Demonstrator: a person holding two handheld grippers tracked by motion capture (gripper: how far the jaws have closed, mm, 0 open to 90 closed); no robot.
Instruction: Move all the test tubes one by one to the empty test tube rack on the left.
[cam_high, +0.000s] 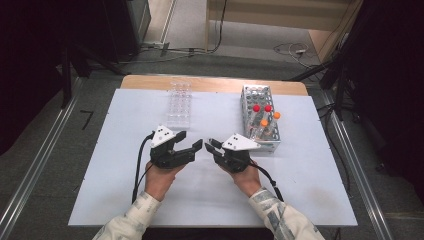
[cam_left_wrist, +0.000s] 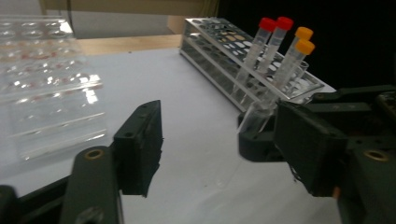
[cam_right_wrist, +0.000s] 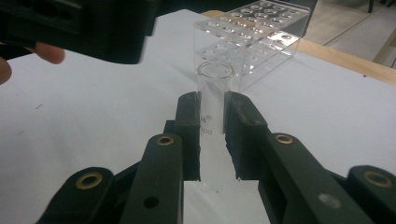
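1. Writing: the only legible marking was on the clear tube (cam_right_wrist: 214, 105) held in the right gripper – a printed "100" and a small circled mark above it, seen between the jaws in the right gripper view. Nothing else on it could be read.
2. At the left of the white table (cam_high: 125, 175), near the far edge, a clear plastic well rack (cam_high: 179, 103) stood with no tubes in it.
3. Left gripper (cam_high: 192, 141): held in the person's left hand (cam_high: 161, 179), pointed rightward toward the other gripper. Its jaws stood about half apart, with nothing between them – the left gripper view showed bare table in the gap.
4. Right gripper (cam_high: 212, 144): held in the right hand (cam_high: 248, 181), pointed leftward, its tips near the left gripper's. Its jaws were closed on the clear tube, pads pressing both sides, open mouth facing away from the gripper.
5. At the right, just behind the right gripper, a metal tube rack (cam_high: 260, 117) held two red-capped tubes (cam_high: 262, 108) and two orange-capped tubes (cam_high: 270, 119), all leaning.
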